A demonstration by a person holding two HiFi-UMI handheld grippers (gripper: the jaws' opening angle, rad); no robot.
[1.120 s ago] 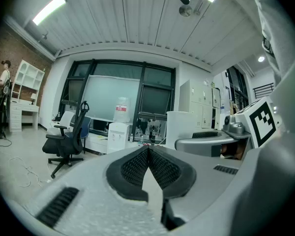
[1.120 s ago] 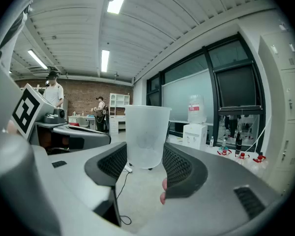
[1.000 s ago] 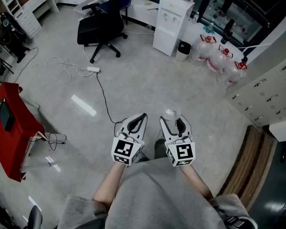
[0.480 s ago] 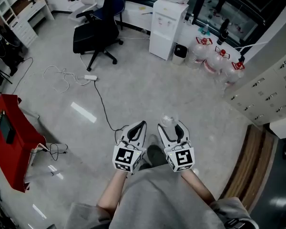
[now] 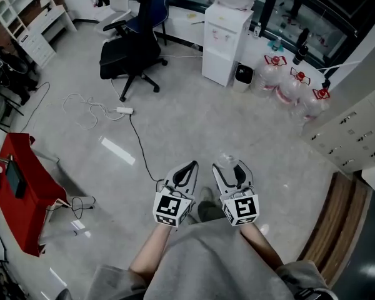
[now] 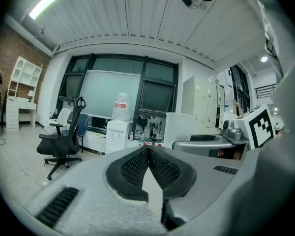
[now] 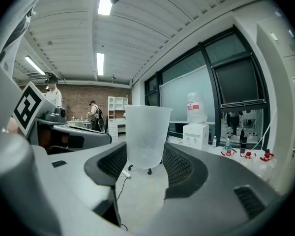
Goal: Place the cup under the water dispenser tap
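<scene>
A clear plastic cup [image 7: 146, 136] stands upright between the pads of my right gripper [image 7: 146, 154], which is shut on it. From the head view the cup [image 5: 225, 162] shows at the tip of the right gripper [image 5: 229, 170]. My left gripper [image 5: 185, 170] is beside it, shut and empty, its pads meeting at the tips [image 6: 148, 154]. The white water dispenser [image 5: 226, 35] with a bottle on top stands far ahead by the window wall; it also shows small in the right gripper view [image 7: 196, 132] and the left gripper view [image 6: 118, 134].
A black office chair [image 5: 130, 49] stands left of the dispenser. Spare water bottles [image 5: 292, 83] and a small bin [image 5: 242, 75] sit to its right. A power strip with cables [image 5: 124, 111] lies on the floor. A red cart [image 5: 15, 192] is at left, lockers [image 5: 356, 130] at right.
Both grippers and the view have shifted over the floor, with the chair and the dispenser shifting slightly in view. The cup stays held in the right gripper.
</scene>
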